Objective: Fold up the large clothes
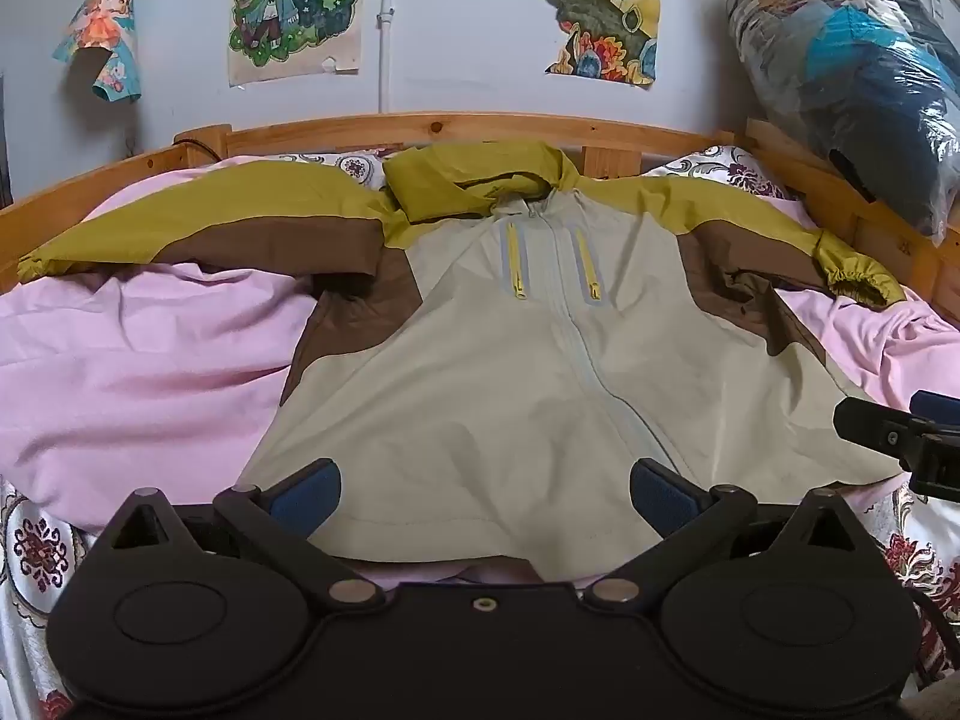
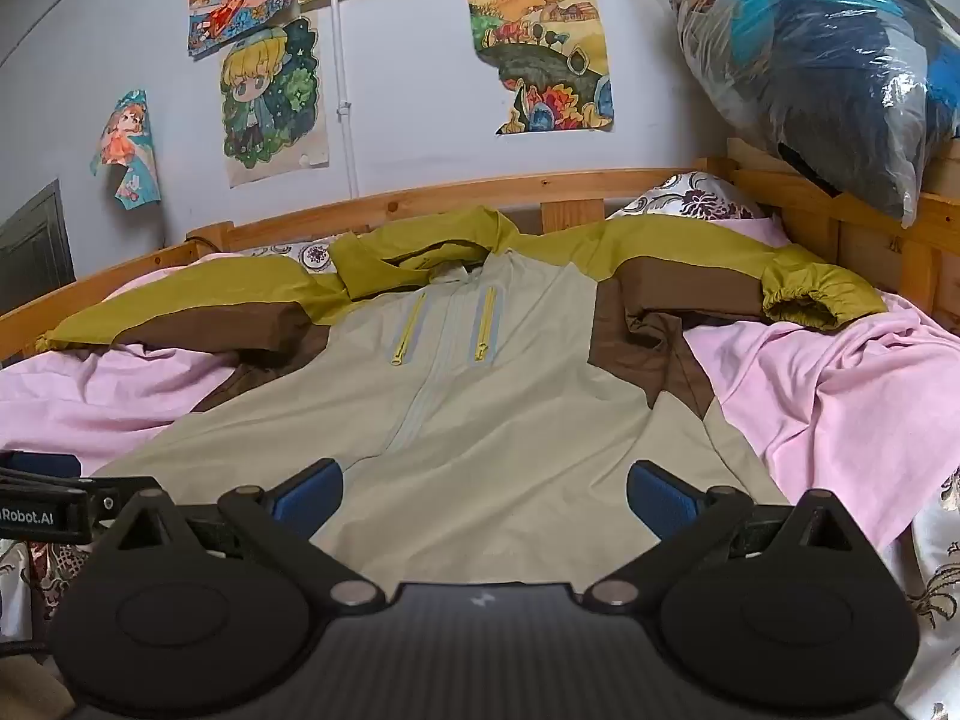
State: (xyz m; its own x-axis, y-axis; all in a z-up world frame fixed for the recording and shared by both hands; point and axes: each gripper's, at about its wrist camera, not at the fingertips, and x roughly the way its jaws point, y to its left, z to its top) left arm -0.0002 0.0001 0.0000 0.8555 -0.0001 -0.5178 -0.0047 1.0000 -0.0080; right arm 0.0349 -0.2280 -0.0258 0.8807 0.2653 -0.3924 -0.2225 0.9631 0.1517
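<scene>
Both the left gripper and right gripper are black, with blue ribbed pads, silver pivot pins and round discs. White "Robot.AI" lettering marks the left gripper's side.

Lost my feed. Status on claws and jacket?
Both claws, left and right, open, empty. Jacket flat on bed, sleeves spread, unfolded. Nothing blocking.

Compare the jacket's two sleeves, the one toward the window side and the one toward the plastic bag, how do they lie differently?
The left-hand sleeve lies stretched out nearly flat, its cuff small at the bed's edge. The right-hand sleeve is bunched and rumpled, its gathered cuff puffed open toward the camera. Both are olive above, brown below, resting on the pink sheet.
</scene>
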